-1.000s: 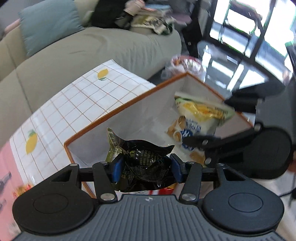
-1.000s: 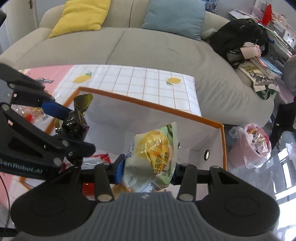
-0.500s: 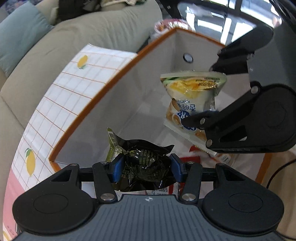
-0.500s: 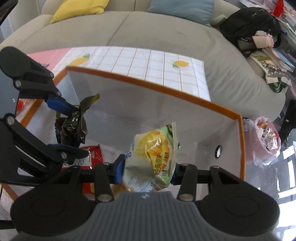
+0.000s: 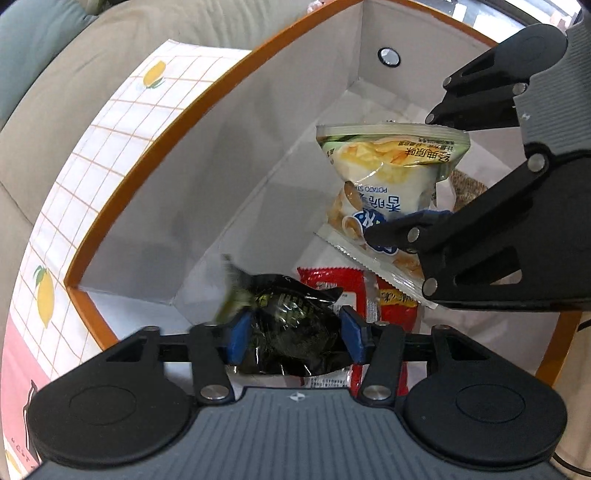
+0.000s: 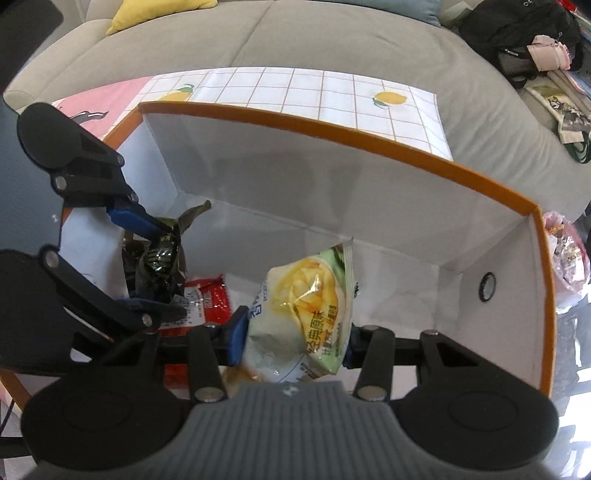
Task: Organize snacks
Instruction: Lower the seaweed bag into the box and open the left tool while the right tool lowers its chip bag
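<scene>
My left gripper (image 5: 293, 334) is clamped on a crumpled black snack packet (image 5: 291, 325), its blue pads (image 5: 236, 332) pressing in from both sides. My right gripper (image 6: 293, 338) is clamped the same way on a pale green and yellow bag of potato chips (image 6: 308, 302), which sticks up between the fingers with its sealed edge on top.

Both grippers point steeply down into an open box (image 6: 369, 146) with white inner walls and an orange rim. From the left wrist view the chip bag (image 5: 388, 181) hangs inside the box, to the right of and beyond the black packet. From the right wrist view the black packet (image 6: 159, 258) hangs to the left of the chip bag, also within the box walls.

Under both held snacks, red packets (image 5: 332, 284) lie on the box floor. A round metal eyelet (image 6: 487, 287) sits in the end wall.

Beyond the box, the desk (image 6: 295, 92) shows a white grid cloth printed with lemons, and a pink patch to the left. Farther back is a grey-green sofa (image 6: 295, 33) with a yellow cushion (image 6: 162, 11), and a black bag (image 6: 517, 33) on its right end.
</scene>
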Demonstrator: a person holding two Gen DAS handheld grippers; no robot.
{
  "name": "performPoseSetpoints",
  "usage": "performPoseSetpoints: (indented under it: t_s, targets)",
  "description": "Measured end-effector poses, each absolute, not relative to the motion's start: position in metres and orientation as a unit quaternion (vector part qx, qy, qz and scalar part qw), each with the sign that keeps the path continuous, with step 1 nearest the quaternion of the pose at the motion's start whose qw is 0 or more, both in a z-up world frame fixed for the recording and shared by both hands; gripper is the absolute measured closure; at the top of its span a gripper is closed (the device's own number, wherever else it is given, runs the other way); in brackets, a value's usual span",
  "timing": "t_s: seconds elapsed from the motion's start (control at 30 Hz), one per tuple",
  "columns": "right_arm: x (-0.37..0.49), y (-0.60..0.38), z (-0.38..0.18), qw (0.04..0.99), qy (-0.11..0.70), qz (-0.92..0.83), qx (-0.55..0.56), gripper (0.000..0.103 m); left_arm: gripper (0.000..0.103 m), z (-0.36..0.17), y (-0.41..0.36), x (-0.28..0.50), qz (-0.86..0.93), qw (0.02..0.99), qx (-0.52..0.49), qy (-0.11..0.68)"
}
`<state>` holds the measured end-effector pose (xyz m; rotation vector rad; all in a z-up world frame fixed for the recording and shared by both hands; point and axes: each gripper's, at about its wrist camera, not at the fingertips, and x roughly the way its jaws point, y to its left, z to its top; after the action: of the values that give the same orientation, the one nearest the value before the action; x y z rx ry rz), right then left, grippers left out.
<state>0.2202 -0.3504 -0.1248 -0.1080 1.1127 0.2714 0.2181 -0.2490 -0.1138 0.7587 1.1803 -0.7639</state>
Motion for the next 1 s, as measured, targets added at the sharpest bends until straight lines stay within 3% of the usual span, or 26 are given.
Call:
performPoseSetpoints:
  t_s: [0.17,0.37,0.67,0.83,1.0]
  targets:
    - [0.220,-0.349,-0.125,0.837,0.530,0.130,-0.039,0.057,0.042,-0.108,-0.253,0.215,-0.346,0.697,0.349,0.522]
    - [0.220,-0.343,-0.125,0.835,0.535,0.125,-0.046,0.057,0.031,-0.086,-0.245,0.204,-0.358,0.717,0.327,0.501]
    - [0.218,-0.339,-0.127,0.826,0.547,0.135,0.002,0.057,0.029,-0.056,-0.227,0.198,-0.365,0.734,0.293,0.493]
    - [0.216,-0.332,-0.123,0.827,0.547,0.130,-0.016,0.054,0.029,-0.046,-0.218,0.190,-0.361,0.739,0.289,0.490]
    - [0.211,-0.330,-0.111,0.835,0.538,0.109,-0.046,0.042,0.029,-0.033,-0.206,0.180,-0.358,0.752,0.271,0.482]
